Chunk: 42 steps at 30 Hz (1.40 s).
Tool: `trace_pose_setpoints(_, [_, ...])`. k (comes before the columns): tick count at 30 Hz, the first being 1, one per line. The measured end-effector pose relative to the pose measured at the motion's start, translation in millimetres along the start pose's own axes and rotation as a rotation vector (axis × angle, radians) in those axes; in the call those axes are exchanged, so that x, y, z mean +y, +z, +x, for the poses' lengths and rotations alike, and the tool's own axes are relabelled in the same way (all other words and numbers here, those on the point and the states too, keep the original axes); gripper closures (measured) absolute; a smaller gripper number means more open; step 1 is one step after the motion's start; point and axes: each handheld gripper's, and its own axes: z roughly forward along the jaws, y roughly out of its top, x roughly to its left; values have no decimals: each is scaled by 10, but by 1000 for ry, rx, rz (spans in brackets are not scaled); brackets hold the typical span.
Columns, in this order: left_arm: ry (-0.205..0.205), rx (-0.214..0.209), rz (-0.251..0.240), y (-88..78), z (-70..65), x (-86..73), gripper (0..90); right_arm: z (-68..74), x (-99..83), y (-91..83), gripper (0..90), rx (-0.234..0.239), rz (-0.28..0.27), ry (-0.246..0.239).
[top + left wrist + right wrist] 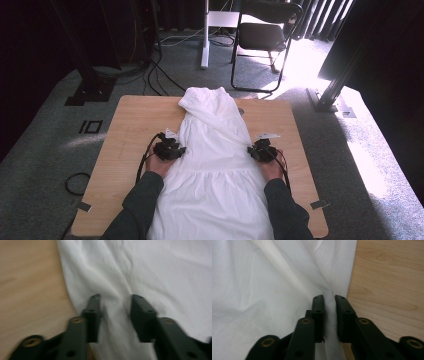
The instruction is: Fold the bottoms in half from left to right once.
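Because the white dress (215, 165) is lying lengthwise down the middle of the wooden table (135, 125), each hand is working one side edge. The right gripper (329, 298) is pinching a fold at the waist; the left gripper (115, 298) is straddling a ridge of cloth, not yet clamping.

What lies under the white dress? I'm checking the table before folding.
Under the white dress shows the wooden table, bare around it. Anything beneath the fabric itself is covered.

A dress (212, 165) lies lengthwise on the table (130, 125), tongs at its left (170, 150) and right (261, 152) edges.
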Motion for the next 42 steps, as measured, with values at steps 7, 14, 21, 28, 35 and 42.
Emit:
trace_pose_setpoints(7, [24,-50,7,-189,-71,-204,823,47,-212,-193,854,6,-3,15])
trace_pose_setpoints(14, [109,-125,11,-618,-477,-701,820,301,-811,-770,860,71,18,10])
trace_pose_setpoints(21, [144,-102,-42,-750,-543,-854,597,275,-886,-1008,543,160,-11,64])
trace_pose_setpoints(28, [126,-113,-95,-677,-470,-557,516,515,-245,-810,468,176,-79,-105])
trace_pose_setpoints(35, [116,-114,-41,-379,-495,-513,518,1023,174,-260,402,166,-36,-255])
trace_pose_setpoints(42, [105,-128,-69,-377,-480,-560,519,895,309,5,795,35,36,-276])
